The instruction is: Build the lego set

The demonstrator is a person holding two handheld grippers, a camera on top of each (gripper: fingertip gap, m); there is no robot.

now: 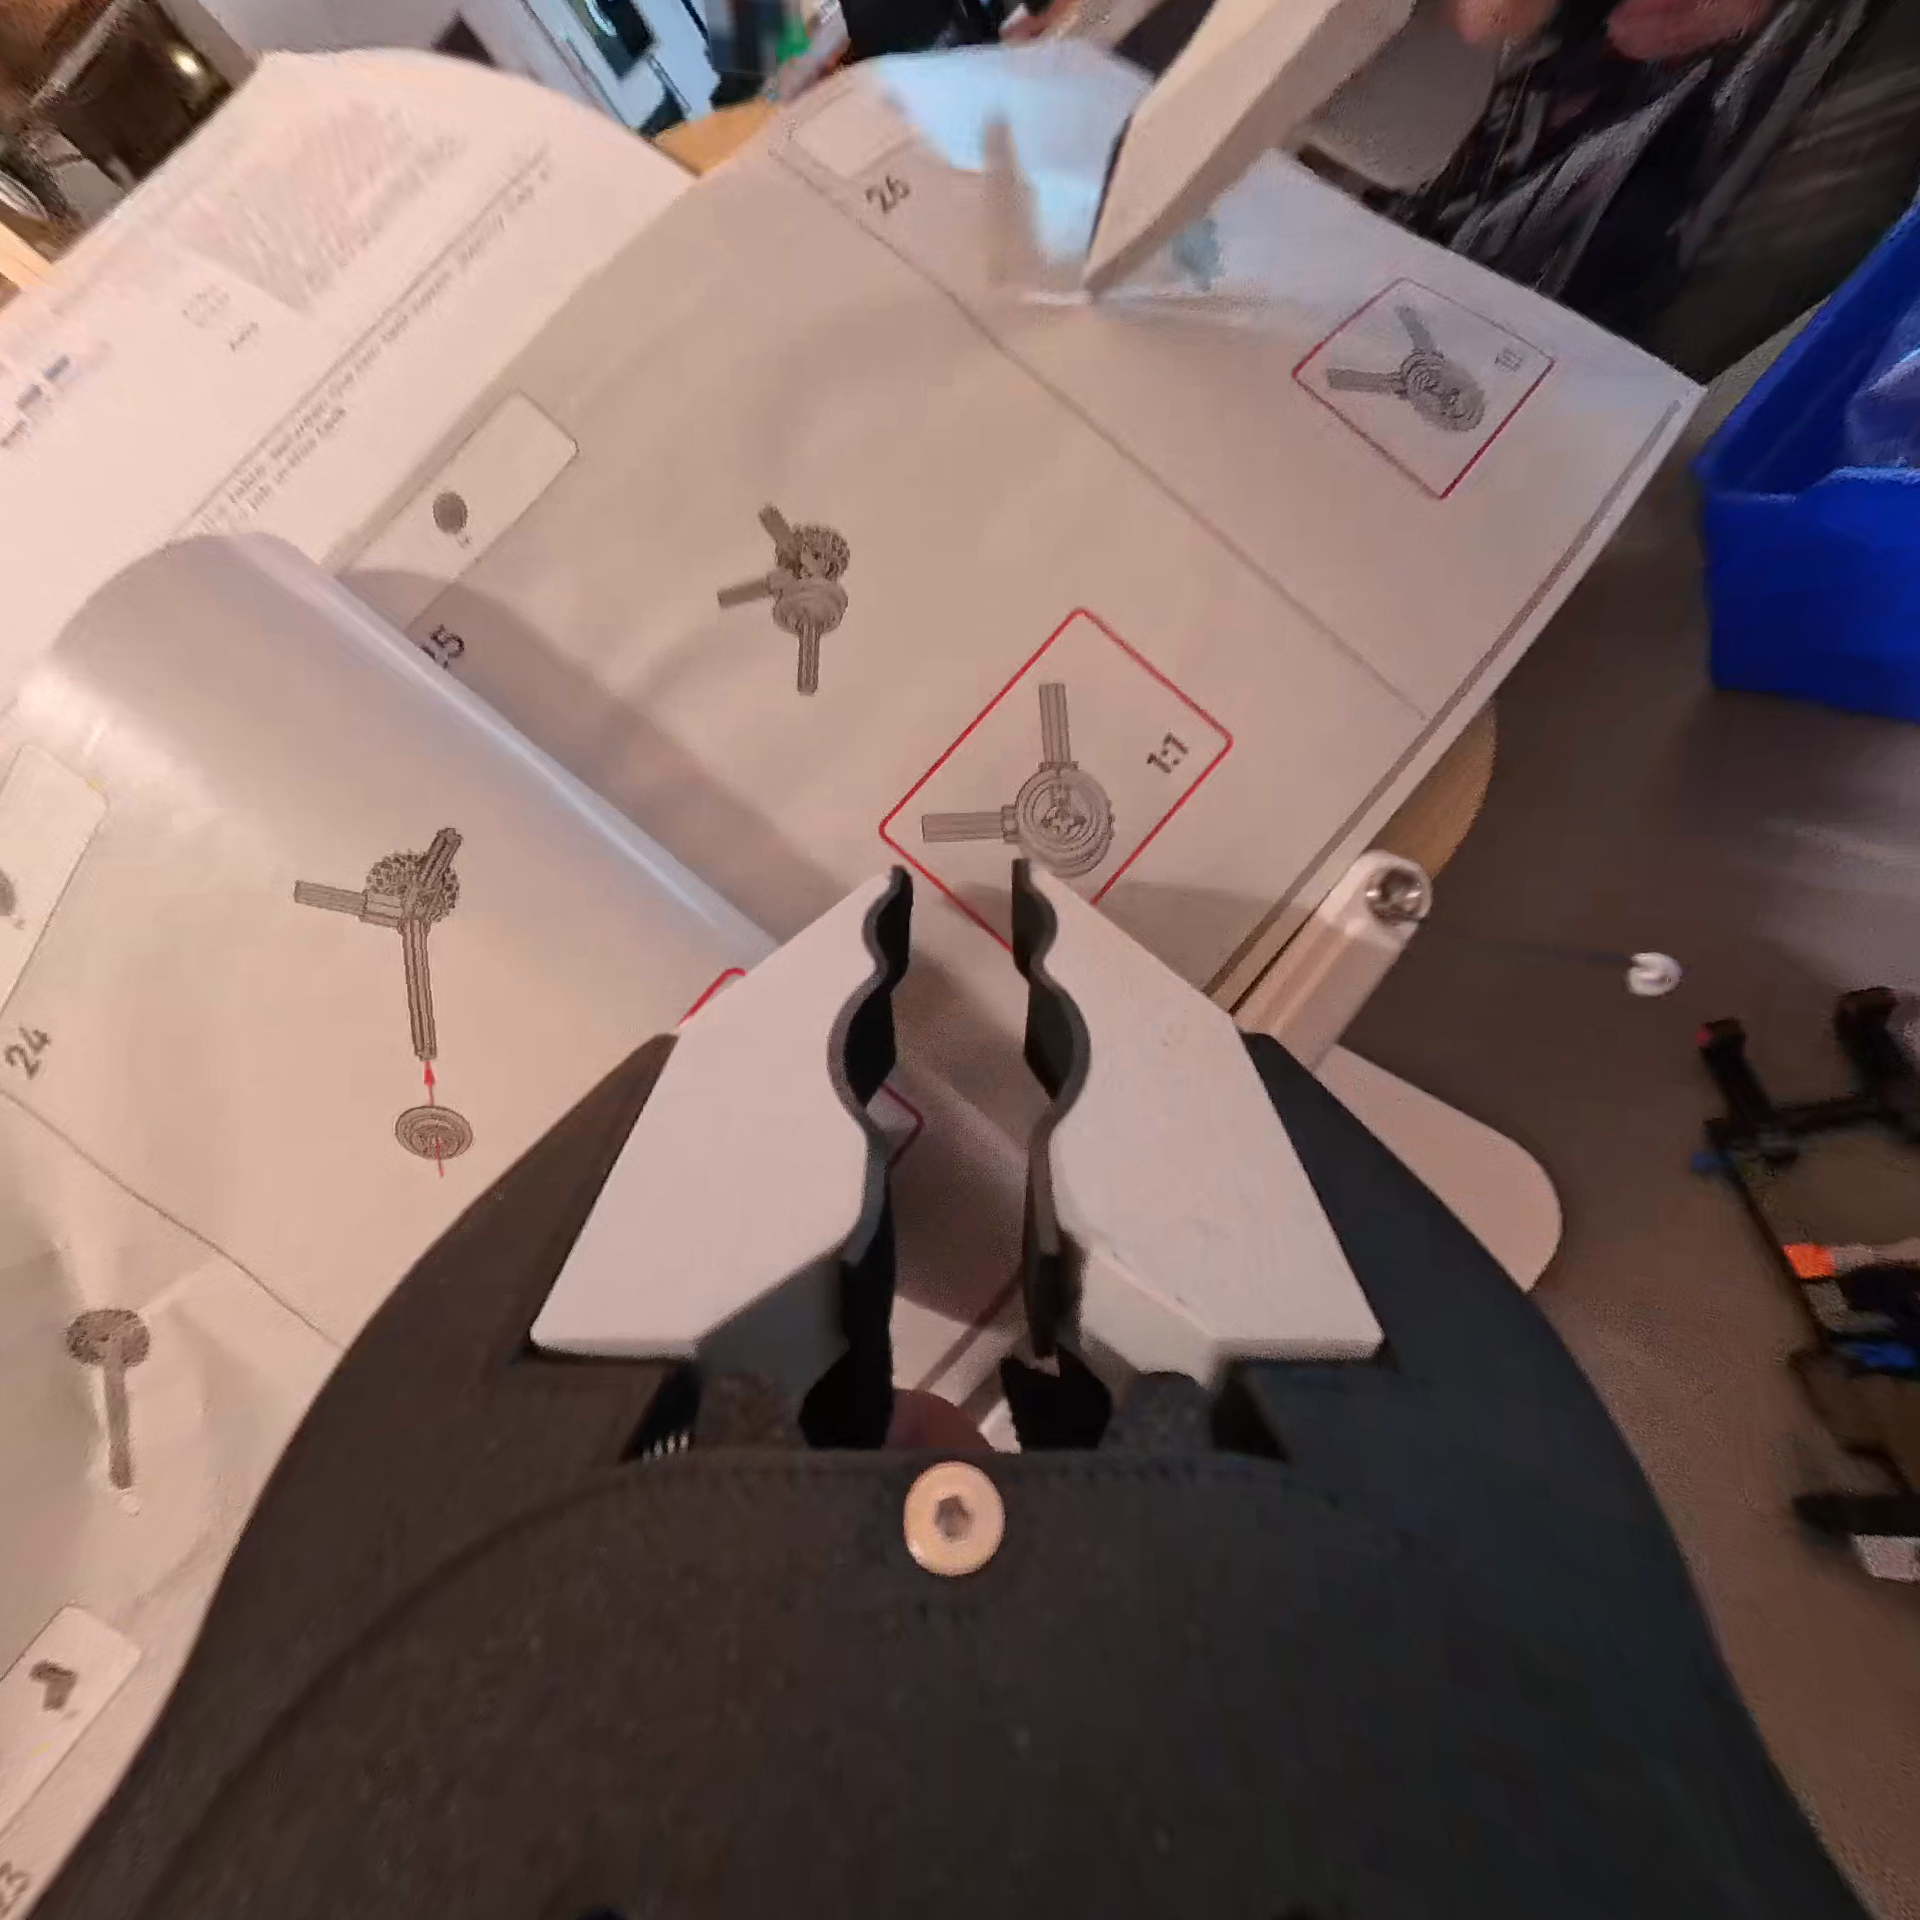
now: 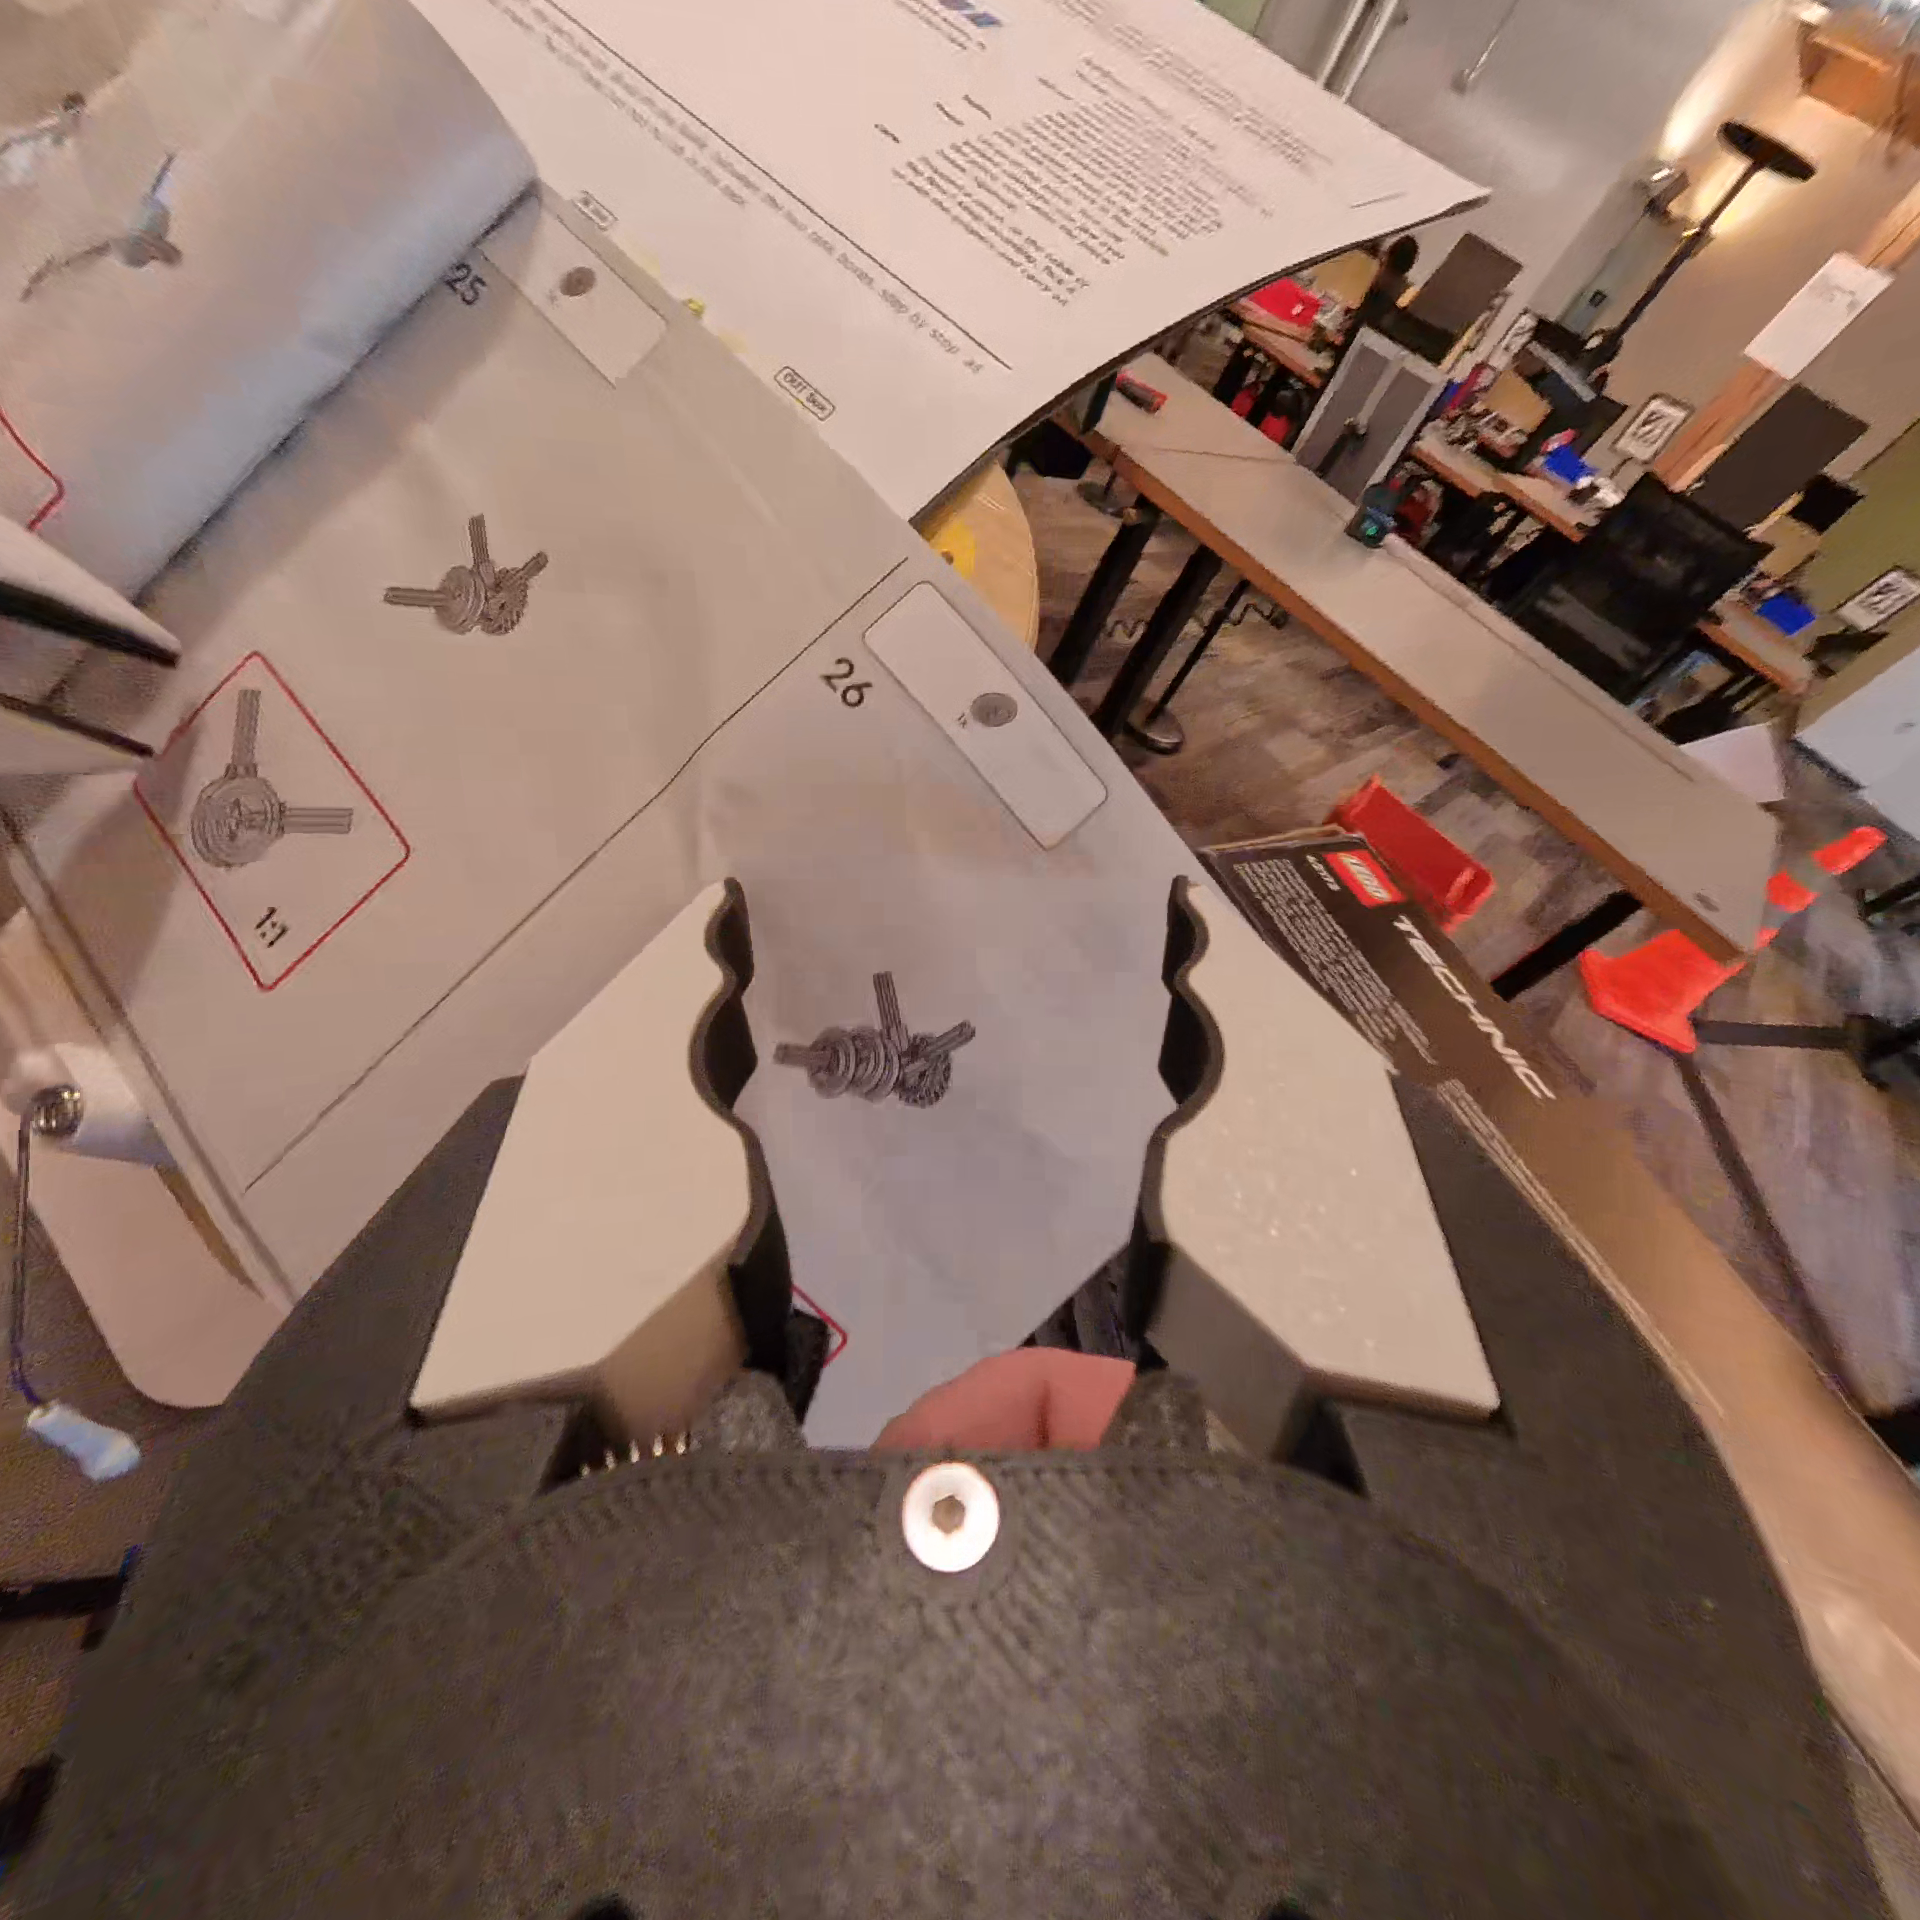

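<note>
An open instruction booklet (image 1: 935, 499) rests on a white stand (image 1: 1351, 935), its pages showing grey step drawings. My left gripper (image 1: 962, 881) hovers over the booklet's lower page edge, jaws a narrow gap apart, holding nothing. My right gripper (image 2: 958, 899) is wide open and empty over the right-hand page (image 2: 914, 1143). It also shows blurred at the top of the left wrist view (image 1: 1195, 177), its tip at the page's far edge. A partly built black lego assembly (image 1: 1818, 1195) lies on the table at right. A booklet page (image 1: 312, 779) curls up at left.
A blue bin (image 1: 1829, 520) stands at the right beyond the booklet. A small white piece (image 1: 1652, 975) lies on the grey table. A black lego box (image 2: 1403, 966) lies right of the booklet. A printed sheet (image 2: 935, 208) arches above the booklet. Other tables and orange cones (image 2: 1662, 987) stand beyond. From the left gripper's tips to the partly built black lego assembly (image 1: 1818, 1195) is close to 25 cm. My right wrist view (image 2: 45, 1649) looks at it from another angle.
</note>
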